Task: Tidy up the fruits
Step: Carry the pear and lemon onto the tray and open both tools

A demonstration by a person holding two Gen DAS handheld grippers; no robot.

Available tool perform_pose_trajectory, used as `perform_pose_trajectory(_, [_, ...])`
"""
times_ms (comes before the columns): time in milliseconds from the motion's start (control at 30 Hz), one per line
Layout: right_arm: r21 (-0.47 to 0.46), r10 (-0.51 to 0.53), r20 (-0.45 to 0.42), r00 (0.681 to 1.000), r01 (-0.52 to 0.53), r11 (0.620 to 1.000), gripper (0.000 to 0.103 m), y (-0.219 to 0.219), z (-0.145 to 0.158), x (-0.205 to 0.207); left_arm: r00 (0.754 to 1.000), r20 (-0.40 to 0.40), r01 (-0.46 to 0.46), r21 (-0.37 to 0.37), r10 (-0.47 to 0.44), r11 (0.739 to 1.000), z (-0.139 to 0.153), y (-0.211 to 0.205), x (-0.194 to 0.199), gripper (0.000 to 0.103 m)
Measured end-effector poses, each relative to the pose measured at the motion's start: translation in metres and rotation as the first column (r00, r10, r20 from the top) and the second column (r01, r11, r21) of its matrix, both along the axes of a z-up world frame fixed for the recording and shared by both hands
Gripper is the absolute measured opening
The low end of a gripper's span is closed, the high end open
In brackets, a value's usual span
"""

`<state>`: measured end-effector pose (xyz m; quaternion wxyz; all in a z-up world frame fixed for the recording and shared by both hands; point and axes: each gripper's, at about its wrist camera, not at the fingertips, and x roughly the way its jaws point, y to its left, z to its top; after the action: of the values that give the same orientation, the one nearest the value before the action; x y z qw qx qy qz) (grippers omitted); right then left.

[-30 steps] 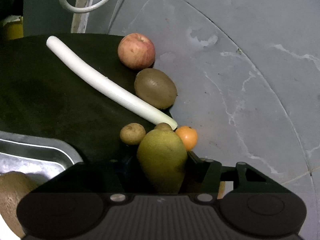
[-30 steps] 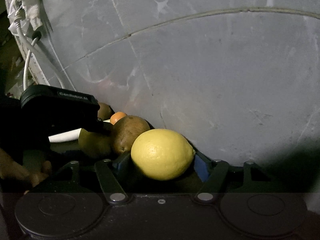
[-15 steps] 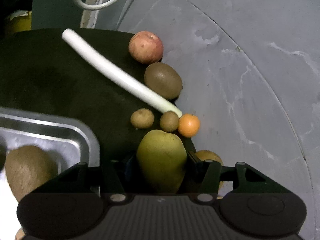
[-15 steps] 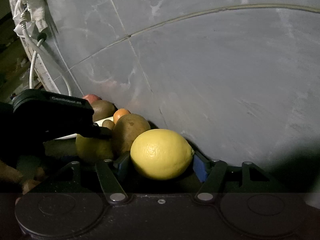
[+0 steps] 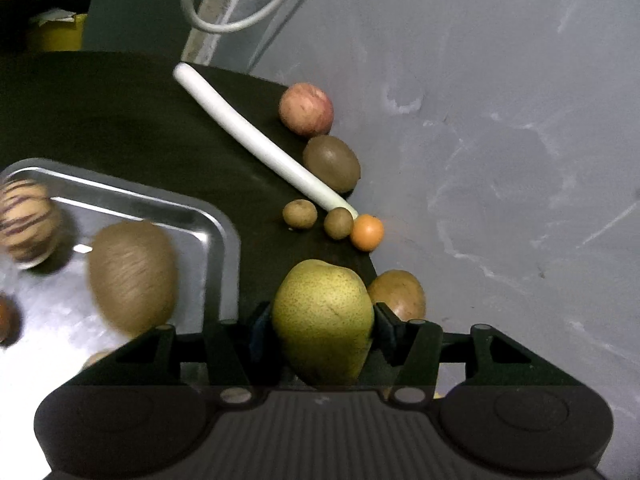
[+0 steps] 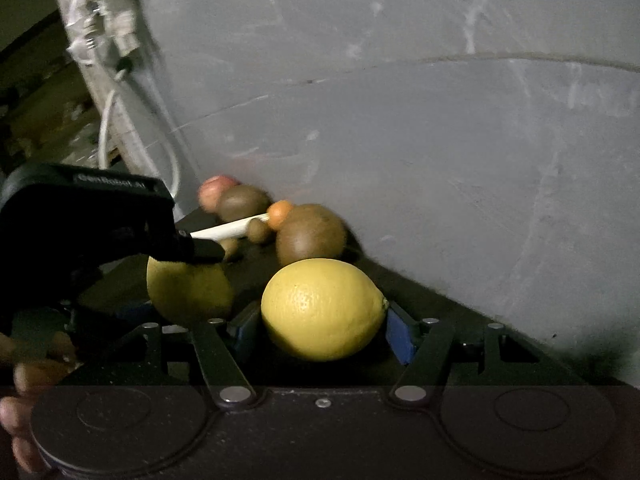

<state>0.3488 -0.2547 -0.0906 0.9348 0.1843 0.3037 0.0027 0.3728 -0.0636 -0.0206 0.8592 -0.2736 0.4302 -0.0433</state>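
My left gripper (image 5: 322, 322) is shut on a green-yellow pear (image 5: 324, 312), held above the black mat (image 5: 120, 120) just right of a metal tray (image 5: 218, 226). A kiwi (image 5: 132, 276) and a striped fruit (image 5: 28, 224) lie in the tray. My right gripper (image 6: 320, 320) is shut on a yellow lemon (image 6: 322, 308). In the right wrist view the left gripper's black body (image 6: 88, 208) and its pear (image 6: 188, 288) sit close on the left. Along the wall lie an apple (image 5: 306, 109), a kiwi (image 5: 331, 163), a small orange (image 5: 367, 232) and a brown fruit (image 5: 398, 294).
A long white stalk (image 5: 256, 140) lies slantwise on the mat, with two small brown fruits (image 5: 300, 213) near its end. A grey wall (image 5: 500, 140) bounds the right side, and a white cable (image 5: 224, 20) hangs at the back. A hand (image 6: 24, 364) shows at the lower left.
My left gripper has drawn back and up with the pear, bringing the tray and its fruit into view. My right gripper has pulled back with the lemon, and more of the fruit row shows.
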Motion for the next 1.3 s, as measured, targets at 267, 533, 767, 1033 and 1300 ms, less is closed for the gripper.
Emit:
perform_pose_trajectory(267, [-0.006,0.153,0.023,0.988,-0.153,0.988,0.066,0.034,0.019,-0.036,0.997,0.057,-0.057,0.025,0.056,0.998,0.024,0.035,-0.057,0.058])
perform_pose_trajectory(533, [-0.01,0.285,0.019,0.958,-0.285,0.958,0.066,0.074,0.026,-0.062,0.982,0.027,-0.186,0.048,0.185,0.981,0.028,0.086,-0.108,0.058])
perform_pose_trajectory(767, [-0.039,0.387,0.007,0.922,-0.386,0.922,0.066,0.103,0.027,-0.073,0.964,-0.031,-0.263,0.07,0.265,0.962,0.01,0.118,-0.132,0.058])
perform_pose_trajectory(1033, [-0.051,0.429,-0.028,0.903,-0.429,0.902,0.066,0.116,0.018,-0.073,0.955,-0.087,-0.279,0.074,0.285,0.957,-0.015,0.128,-0.141,0.058])
perform_pose_trajectory(1300, [-0.055,0.428,-0.061,0.902,-0.431,0.901,0.066,0.118,0.009,-0.065,0.957,-0.091,-0.267,0.095,0.276,0.959,-0.017,0.129,-0.135,0.058])
